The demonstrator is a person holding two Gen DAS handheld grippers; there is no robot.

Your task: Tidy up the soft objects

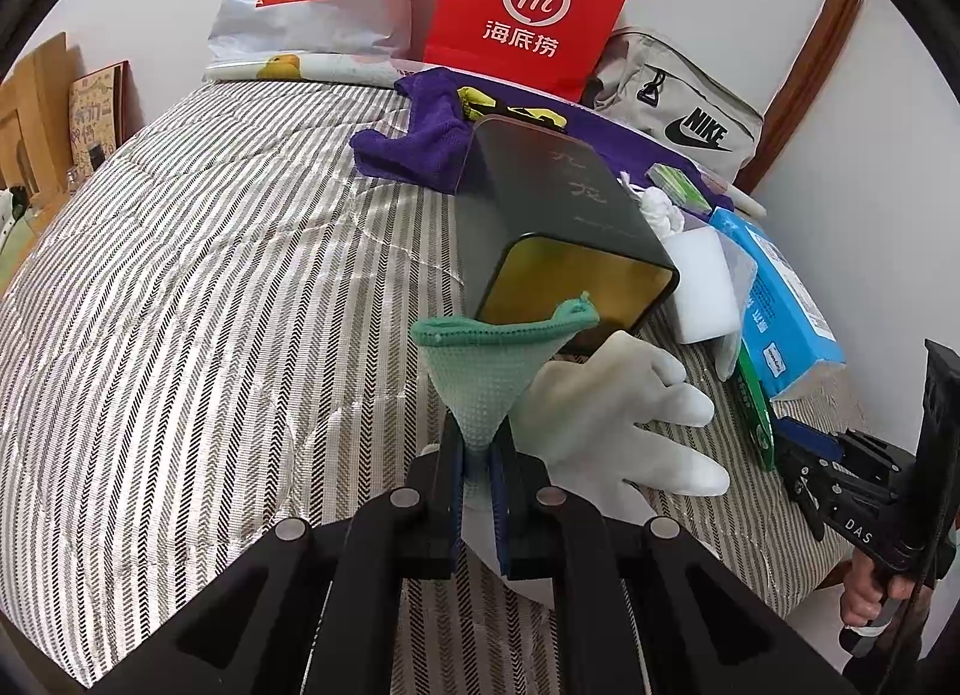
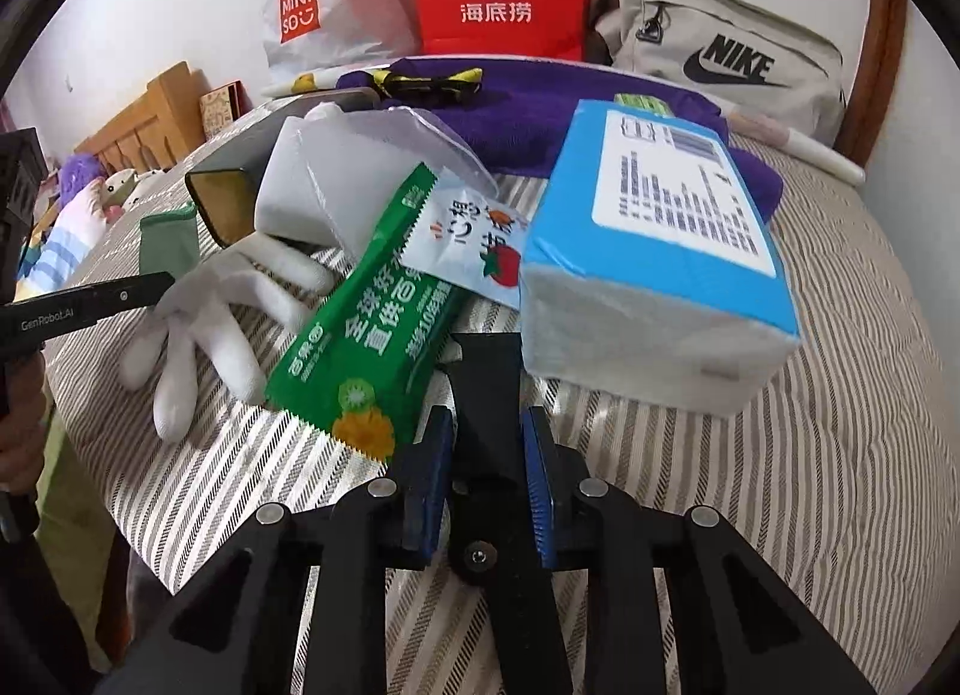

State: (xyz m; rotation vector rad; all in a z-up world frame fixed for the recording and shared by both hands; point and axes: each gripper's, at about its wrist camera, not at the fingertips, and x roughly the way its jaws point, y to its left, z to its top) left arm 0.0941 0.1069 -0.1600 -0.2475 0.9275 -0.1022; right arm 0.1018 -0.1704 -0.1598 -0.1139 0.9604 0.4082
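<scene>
The left gripper (image 1: 478, 470) is pinching the glove's green cuff (image 1: 480, 371); the right gripper (image 2: 487, 467) is hanging part-open, empty — the thin cuff may be slipping free.

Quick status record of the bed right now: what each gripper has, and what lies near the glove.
left gripper: shut on the glove's green cuff
right gripper: jaws apart, nothing between the pads
glove: white fingers resting on the striped bedcover
dark tin: on its side, open end towards the cuff
tissue pack: blue, ahead of the right gripper
</scene>
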